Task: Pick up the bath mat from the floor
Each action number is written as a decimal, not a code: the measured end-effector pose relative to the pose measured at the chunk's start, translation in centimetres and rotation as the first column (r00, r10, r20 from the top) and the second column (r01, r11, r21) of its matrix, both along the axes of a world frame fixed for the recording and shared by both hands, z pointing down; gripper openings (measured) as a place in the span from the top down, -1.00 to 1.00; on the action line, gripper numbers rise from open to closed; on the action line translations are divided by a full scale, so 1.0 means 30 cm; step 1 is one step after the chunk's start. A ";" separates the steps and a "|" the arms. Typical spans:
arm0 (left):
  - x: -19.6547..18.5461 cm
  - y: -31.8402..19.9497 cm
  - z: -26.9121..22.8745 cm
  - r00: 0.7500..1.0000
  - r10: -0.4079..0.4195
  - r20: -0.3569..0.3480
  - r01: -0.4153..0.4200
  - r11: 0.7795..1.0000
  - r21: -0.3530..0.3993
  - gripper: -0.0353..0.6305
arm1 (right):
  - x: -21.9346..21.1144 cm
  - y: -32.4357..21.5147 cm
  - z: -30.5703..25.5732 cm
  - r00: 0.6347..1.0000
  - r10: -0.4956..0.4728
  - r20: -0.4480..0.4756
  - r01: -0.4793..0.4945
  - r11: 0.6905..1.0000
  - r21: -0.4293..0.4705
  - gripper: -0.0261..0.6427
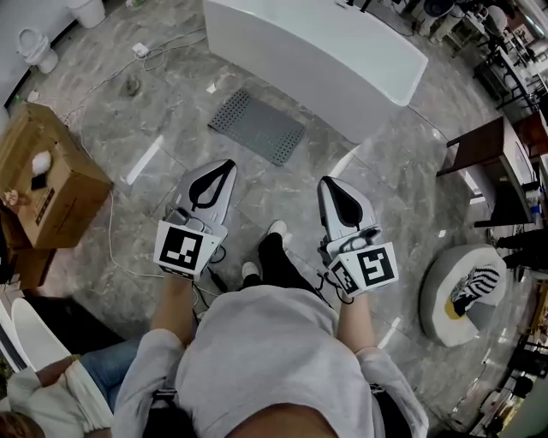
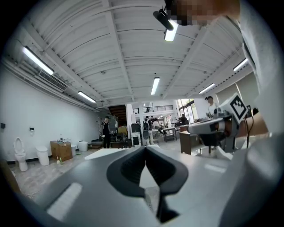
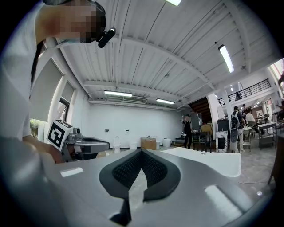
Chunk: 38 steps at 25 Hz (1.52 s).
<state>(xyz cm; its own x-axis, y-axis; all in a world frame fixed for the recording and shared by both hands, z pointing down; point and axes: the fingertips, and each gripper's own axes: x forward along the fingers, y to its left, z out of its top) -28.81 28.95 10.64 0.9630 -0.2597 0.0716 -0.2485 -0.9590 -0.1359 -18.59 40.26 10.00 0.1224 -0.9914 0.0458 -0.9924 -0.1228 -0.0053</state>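
Note:
The bath mat [image 1: 257, 127], a grey perforated rectangle, lies flat on the marble floor beside the white bathtub [image 1: 317, 51]. My left gripper [image 1: 229, 163] is shut and holds nothing, its tips a short way in front of the mat's near edge. My right gripper [image 1: 326, 181] is likewise shut and holds nothing, to the right of the mat. Both point level, side by side and well above the floor. The left gripper [image 2: 145, 149] view and the right gripper [image 3: 141, 152] view show touching pads and the room beyond. The mat is in neither of them.
An open cardboard box [image 1: 47, 175] stands at the left, a toilet [image 1: 38, 47] and a bin [image 1: 88, 10] behind it. A wooden table [image 1: 492, 154] and a round white pouf [image 1: 462, 295] are at the right. A cable [image 1: 111, 231] trails on the floor. Someone sits at lower left [image 1: 51, 385].

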 end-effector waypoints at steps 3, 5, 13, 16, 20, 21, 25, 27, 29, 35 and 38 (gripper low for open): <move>0.036 -0.046 -0.005 1.000 -0.006 -0.013 0.006 1.000 0.013 0.89 | 0.042 -0.040 0.000 1.000 -0.005 0.001 0.005 1.000 0.003 0.93; 0.061 -0.081 -0.007 1.000 -0.012 -0.010 0.012 1.000 0.003 0.89 | 0.075 -0.075 -0.005 1.000 -0.010 0.004 0.010 1.000 0.009 0.93; 0.217 -0.255 -0.008 0.999 -0.032 -0.004 0.032 0.999 0.007 0.89 | 0.257 -0.253 -0.017 1.000 -0.021 0.005 0.021 1.000 0.015 0.93; 0.289 -0.307 -0.019 0.999 -0.036 -0.005 0.036 0.999 0.012 0.89 | 0.329 -0.311 -0.027 1.000 -0.028 0.005 0.028 0.999 0.015 0.93; 0.380 -0.357 -0.021 0.999 -0.044 -0.003 0.044 0.999 0.014 0.89 | 0.420 -0.366 -0.025 0.999 -0.038 0.010 0.037 0.999 0.012 0.93; 0.403 -0.369 -0.023 0.999 -0.046 -0.003 0.046 0.999 0.016 0.89 | 0.444 -0.379 -0.024 0.999 -0.040 0.011 0.040 0.999 0.012 0.93; 0.482 -0.412 -0.023 0.999 -0.053 -0.003 0.053 0.998 0.025 0.89 | 0.531 -0.424 -0.016 0.999 -0.045 0.015 0.045 0.999 0.019 0.93; 0.508 -0.423 -0.021 0.998 -0.058 -0.007 0.059 0.998 0.027 0.89 | 0.562 -0.431 -0.007 0.999 -0.046 0.017 0.045 0.999 0.018 0.93; 0.532 -0.438 -0.013 0.998 -0.068 -0.005 0.068 0.997 0.022 0.89 | 0.593 -0.439 0.002 0.999 -0.042 0.018 0.041 0.999 0.016 0.93; 0.588 -0.482 0.014 0.998 -0.059 0.008 0.059 0.998 0.002 0.89 | 0.647 -0.453 0.042 0.999 -0.017 0.042 0.017 1.000 0.008 0.93; 0.616 -0.510 0.016 0.999 -0.045 0.008 0.045 0.999 0.003 0.89 | 0.671 -0.470 0.045 0.999 0.003 0.046 -0.003 1.000 0.006 0.93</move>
<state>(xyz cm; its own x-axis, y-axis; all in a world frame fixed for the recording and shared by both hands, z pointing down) -10.34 13.65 11.13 0.9498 -0.3030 0.0781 -0.2904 -0.9465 -0.1408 1.55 26.16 11.34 0.1234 -0.9913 0.0451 -0.9907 -0.1257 -0.0518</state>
